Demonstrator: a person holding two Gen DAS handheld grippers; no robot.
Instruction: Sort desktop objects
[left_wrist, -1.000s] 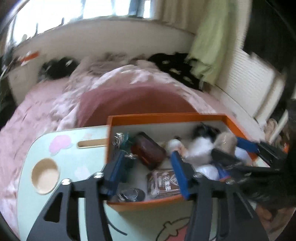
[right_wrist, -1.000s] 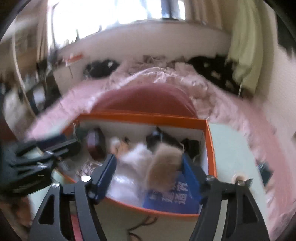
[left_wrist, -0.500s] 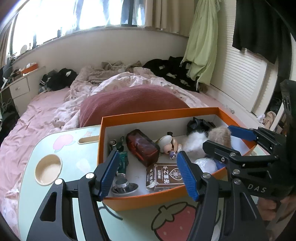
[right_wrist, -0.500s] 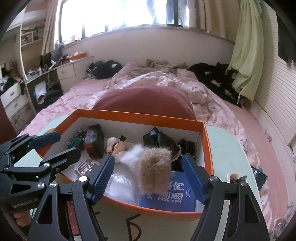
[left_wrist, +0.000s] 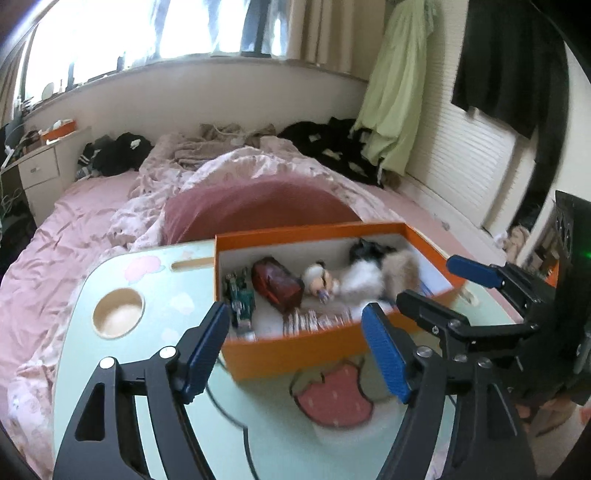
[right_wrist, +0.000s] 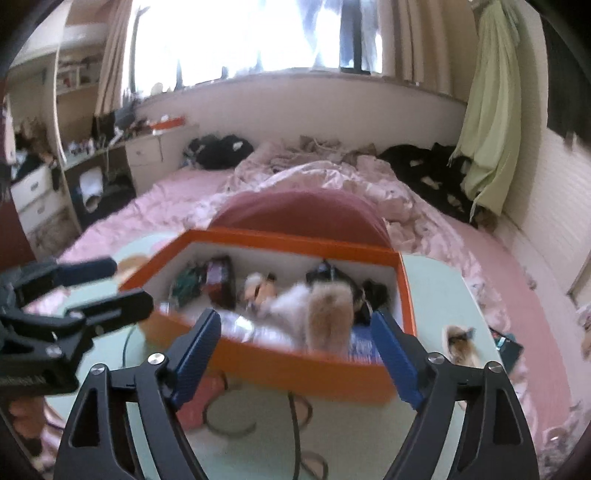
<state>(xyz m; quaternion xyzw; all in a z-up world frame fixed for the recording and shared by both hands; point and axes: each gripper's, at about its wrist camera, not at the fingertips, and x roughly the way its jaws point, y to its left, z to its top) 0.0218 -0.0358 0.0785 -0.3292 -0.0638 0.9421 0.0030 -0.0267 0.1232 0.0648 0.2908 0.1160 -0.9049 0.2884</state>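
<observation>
An orange box (left_wrist: 295, 352) (right_wrist: 295, 373) sits on a pale green lap table (left_wrist: 122, 369) (right_wrist: 436, 288). Inside lie a dark red case (left_wrist: 275, 286) (right_wrist: 221, 280), a green gadget (left_wrist: 240, 295), a small doll (left_wrist: 319, 277) (right_wrist: 258, 290), a white and tan fluffy toy (left_wrist: 373, 278) (right_wrist: 325, 317), a brown card pack (left_wrist: 317, 319) and a blue booklet (right_wrist: 364, 345). My left gripper (left_wrist: 295, 341) hangs in front of the box, jaws opening, nothing between them. My right gripper (right_wrist: 295, 347) also stands before the box with opening jaws and holds nothing.
The table has a round cup recess (left_wrist: 118, 312) and a strawberry picture (left_wrist: 336, 397). A dark red pillow (left_wrist: 258, 206) and rumpled pink bedding (left_wrist: 74, 229) lie beyond the table. A small furry thing (right_wrist: 460, 341) rests on the table right of the box.
Both grippers have pulled back from over the box toward the table's near side, and their jaws stand wider. The fluffy toy and the other items stay in the box.
</observation>
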